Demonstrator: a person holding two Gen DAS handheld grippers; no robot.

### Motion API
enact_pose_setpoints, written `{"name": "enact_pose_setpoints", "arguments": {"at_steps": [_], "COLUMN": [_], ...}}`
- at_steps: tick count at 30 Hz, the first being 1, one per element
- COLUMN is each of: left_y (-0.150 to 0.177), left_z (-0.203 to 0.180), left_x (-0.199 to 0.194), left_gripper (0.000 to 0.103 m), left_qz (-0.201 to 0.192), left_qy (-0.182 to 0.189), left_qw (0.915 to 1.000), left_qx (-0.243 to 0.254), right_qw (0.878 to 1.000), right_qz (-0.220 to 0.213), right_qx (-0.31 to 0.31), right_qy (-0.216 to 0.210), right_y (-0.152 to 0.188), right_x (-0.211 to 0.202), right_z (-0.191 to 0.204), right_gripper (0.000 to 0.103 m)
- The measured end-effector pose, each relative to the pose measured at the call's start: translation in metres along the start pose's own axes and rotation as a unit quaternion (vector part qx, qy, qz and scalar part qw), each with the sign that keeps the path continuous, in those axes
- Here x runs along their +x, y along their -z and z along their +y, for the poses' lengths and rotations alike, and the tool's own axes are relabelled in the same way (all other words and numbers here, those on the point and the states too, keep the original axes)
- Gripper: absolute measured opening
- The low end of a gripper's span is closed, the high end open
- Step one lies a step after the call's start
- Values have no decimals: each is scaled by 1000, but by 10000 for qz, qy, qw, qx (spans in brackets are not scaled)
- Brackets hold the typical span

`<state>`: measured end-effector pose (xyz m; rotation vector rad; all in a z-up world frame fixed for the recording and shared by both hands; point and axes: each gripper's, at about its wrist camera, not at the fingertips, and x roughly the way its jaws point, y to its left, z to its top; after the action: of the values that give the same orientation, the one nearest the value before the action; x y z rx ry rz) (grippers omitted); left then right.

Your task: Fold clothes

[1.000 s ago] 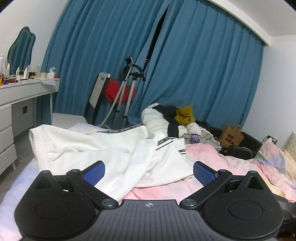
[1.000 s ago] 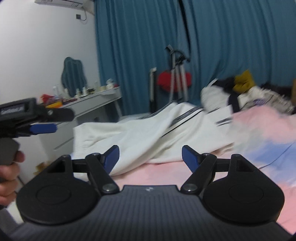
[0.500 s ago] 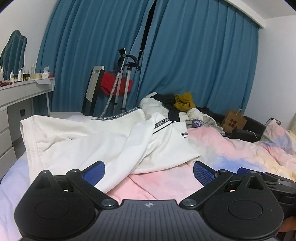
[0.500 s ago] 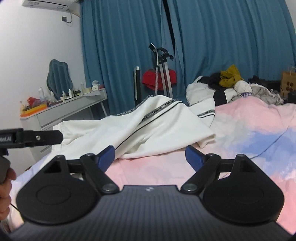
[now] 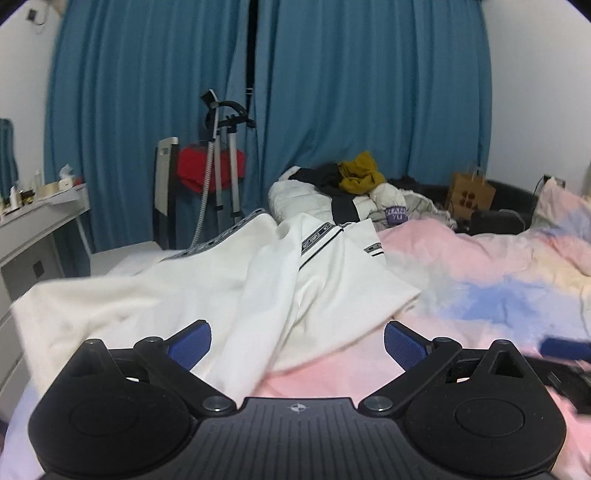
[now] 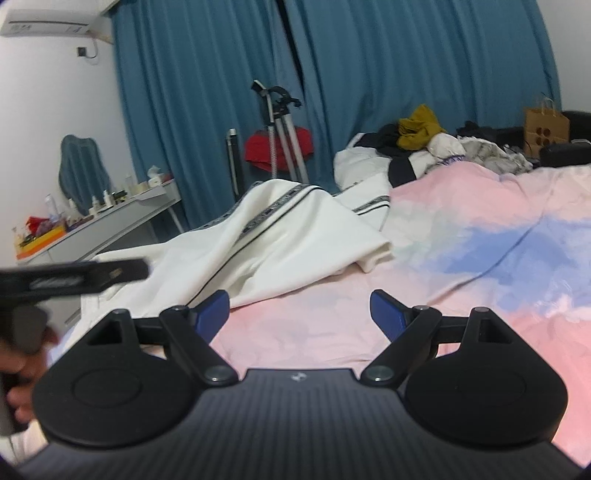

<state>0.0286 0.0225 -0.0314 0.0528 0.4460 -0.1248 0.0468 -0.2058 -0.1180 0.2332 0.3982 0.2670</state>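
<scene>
garment: white garment (image 5: 229,291) with black patterned side stripes, lies crumpled and unfolded on the bed, left half of both views, folds overlapping, one corner pointing toward the pink area
garment edge: near hem reaches just in front of the left gripper's left finger; in right wrist view the cloth (image 6: 273,254) ends just ahead of the right gripper's left finger
left gripper: left gripper (image 5: 297,341) low over the bed, fingers spread wide, blue pads (image 5: 190,343) apart; cloth lies beneath and between them, pads not pressing on it, nothing held
right gripper: right gripper (image 6: 299,312) over bare pink duvet, fingers wide apart, nothing between the pads, nothing held
left hand: hand (image 6: 18,373) on a black handle at left edge of right wrist view, blurred
bed: bed (image 5: 480,295) covered by pink, blue and pale yellow duvet, wrinkled
clothes pile: clothes pile (image 5: 354,192) at far end of bed, white, black and mustard pieces heaped, well apart from the white garment's near end
paper bag: brown paper bag (image 5: 469,197) upright beyond the bed, right of the pile
steamer stand: garment steamer stand (image 5: 225,158) with a red item by the curtains
curtains: blue curtains (image 5: 369,92) closed, narrow dark gap in the middle
table: white table (image 6: 122,221) at left wall, bottles and small clutter on top
air conditioner: wall unit (image 6: 48,22) top left of right wrist view
</scene>
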Motion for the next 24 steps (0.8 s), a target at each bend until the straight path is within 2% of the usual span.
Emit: {"name": "enact_pose_setpoints", "arguments": {"at_steps": [5,9,10,12,13,17,19,20,21,22,24], "left_y": [-42,-76,-84,-95,-99,-115,-118,-118,-117,-117,-115], "left_z": [-7,-12,-12,-16,-18,-21,-24,-26,-30,-34,-42], "left_x": [92,167,186,220,234,283,298,304,304,304,287], "left_gripper": [99,98,97,90,90,86,65,42,11,4,3], "left_qz": [70,191,231,158,164,396,503,589,612,632,450], "left_qy": [-15,-168,-257,-780,-900,-755,-525,-431,-420,-414,-204], "left_qw": [10000,9996,9993,9961,9948,9947,9957,9957,9953,9949,9962], "left_qx": [59,119,137,371,452,581,571,568,618,672,714], "right_qw": [9997,9989,9987,9980,9977,9973,9972,9972,9971,9969,9968], "right_qz": [101,221,238,290,333,359,402,419,436,453,436], "right_qx": [239,409,460,558,585,639,620,612,623,634,673], "right_qy": [-23,5,13,-4,-9,-70,-107,-111,-85,-59,-1], "right_y": [4,9,11,14,15,18,20,21,22,24,24], "right_x": [13,31,36,49,55,77,86,89,92,95,97], "right_z": [-16,-31,-34,-41,-44,-49,-51,-52,-54,-55,-59], "right_gripper": [84,84,84,84,84,84,84,84,84,84,84]}}
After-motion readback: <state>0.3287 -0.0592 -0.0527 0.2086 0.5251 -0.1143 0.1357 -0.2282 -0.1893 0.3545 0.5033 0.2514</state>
